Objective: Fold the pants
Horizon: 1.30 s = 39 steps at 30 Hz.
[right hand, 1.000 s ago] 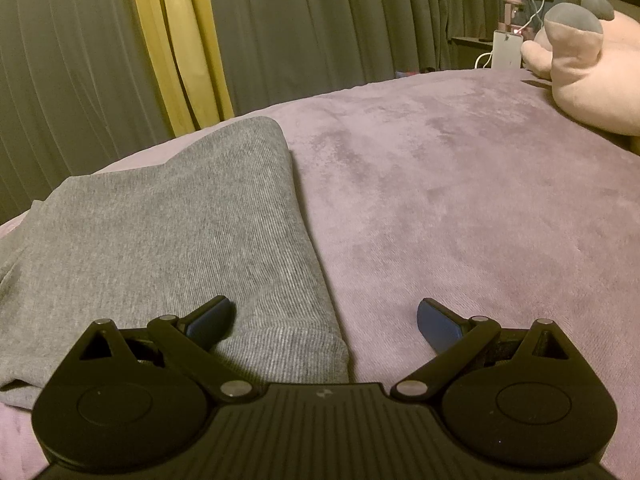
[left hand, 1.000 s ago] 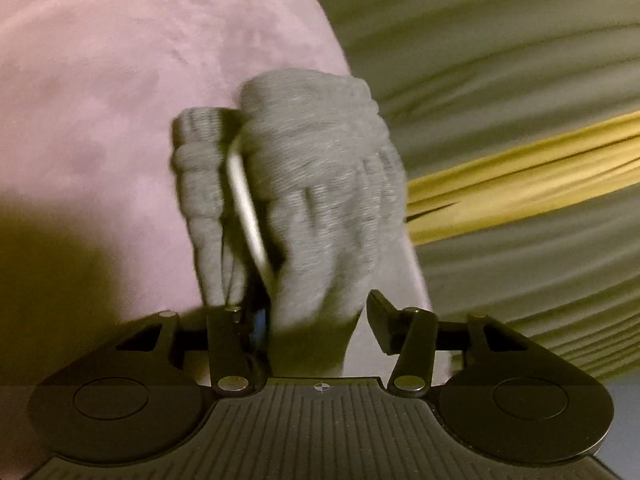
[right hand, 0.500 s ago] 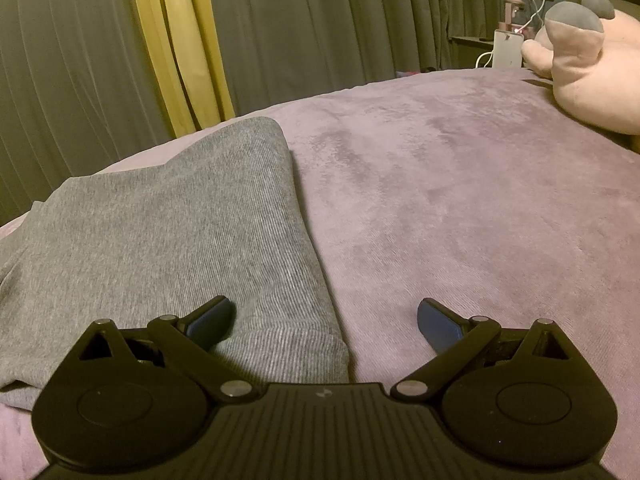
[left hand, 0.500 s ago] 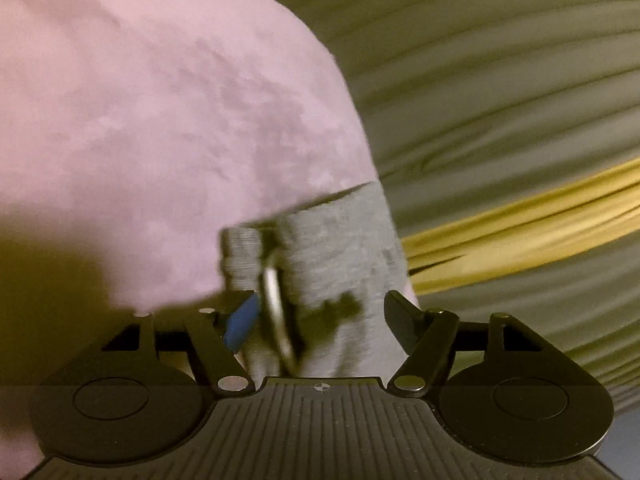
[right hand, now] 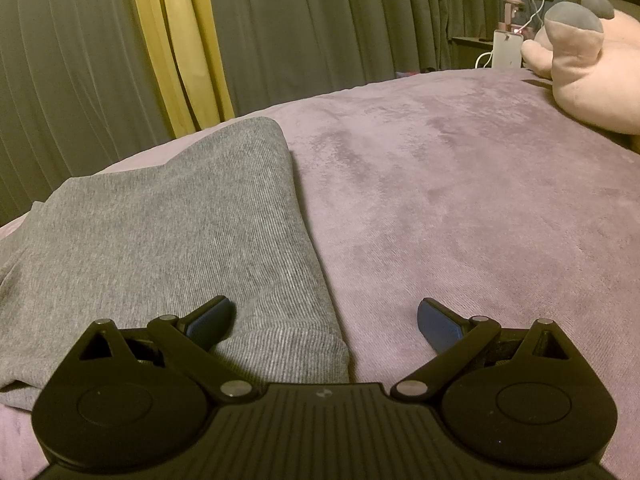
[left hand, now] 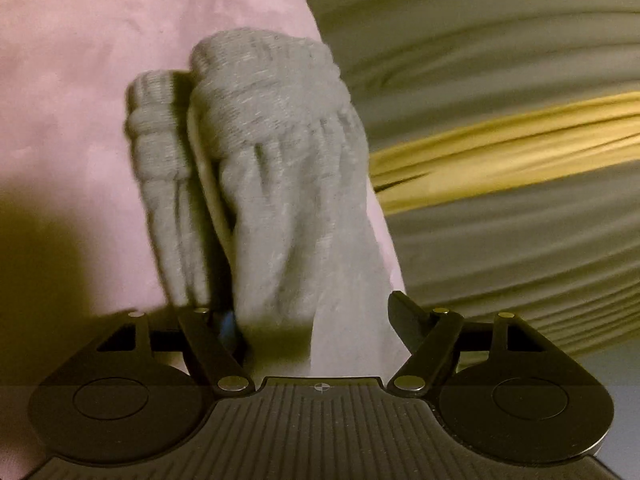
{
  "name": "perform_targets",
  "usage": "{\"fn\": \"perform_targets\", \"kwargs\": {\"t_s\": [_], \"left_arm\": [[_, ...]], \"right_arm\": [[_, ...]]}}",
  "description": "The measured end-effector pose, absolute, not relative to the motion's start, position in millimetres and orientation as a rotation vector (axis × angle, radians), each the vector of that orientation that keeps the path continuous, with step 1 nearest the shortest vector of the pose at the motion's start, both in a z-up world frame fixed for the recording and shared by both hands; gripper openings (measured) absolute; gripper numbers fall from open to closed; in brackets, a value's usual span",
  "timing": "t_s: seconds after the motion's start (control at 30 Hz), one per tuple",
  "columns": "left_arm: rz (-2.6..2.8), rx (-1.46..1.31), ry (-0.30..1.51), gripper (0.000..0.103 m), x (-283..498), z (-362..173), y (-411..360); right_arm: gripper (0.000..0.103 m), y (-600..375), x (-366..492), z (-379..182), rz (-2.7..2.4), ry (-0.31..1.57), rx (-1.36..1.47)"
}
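left claw (left hand: pixel 316 320) opening around pants (left hand: pixel 276 184) waistband, right claw (right hand: pixel 324 320) wide — angled down

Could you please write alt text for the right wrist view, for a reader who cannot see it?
The open right gripper hovers over the edge of folded grey pants lying on a purple bedspread. Beyond are dark curtains with a yellow one, and a pink plush toy at right.

Hidden and cut-off parts
The grey ribbed knit pants (right hand: pixel 168 240) run off the left edge; the pale pink plush toy (right hand: pixel 592 76) is cut off right.
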<state>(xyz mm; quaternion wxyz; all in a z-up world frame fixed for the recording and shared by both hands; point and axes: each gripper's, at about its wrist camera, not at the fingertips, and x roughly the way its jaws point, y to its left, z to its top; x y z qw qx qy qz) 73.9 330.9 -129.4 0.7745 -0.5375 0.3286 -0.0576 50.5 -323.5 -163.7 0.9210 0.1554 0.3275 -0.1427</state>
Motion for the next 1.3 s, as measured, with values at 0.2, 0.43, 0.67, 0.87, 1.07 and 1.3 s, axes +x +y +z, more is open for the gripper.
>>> {"fn": "perform_targets", "kwargs": {"t_s": [0.2, 0.43, 0.67, 0.87, 1.07, 1.3], "left_arm": [[-0.011, -1.155, 0.643, 0.078, 36, -113, 373], [0.025, -1.210, 0.586, 0.080, 53, -111, 385], [-0.181, -1.202, 0.683, 0.080, 77, -123, 350], [-0.078, -1.233, 0.683, 0.083, 43, -130, 381], [-0.005, -1.190, 0.663, 0.089, 39, -126, 403], [0.026, -1.005, 0.714, 0.095, 84, -119, 385]], "right_arm": [[0.099, -324, 51, -164, -0.292, 0.671, 0.324], [0.099, -323, 50, -164, -0.293, 0.671, 0.322], [0.099, -323, 50, -164, -0.292, 0.671, 0.322], [0.099, -323, 51, -164, -0.292, 0.669, 0.324], [0.099, -323, 51, -164, -0.293, 0.671, 0.324], [0.099, -323, 51, -164, -0.293, 0.670, 0.323]]}}
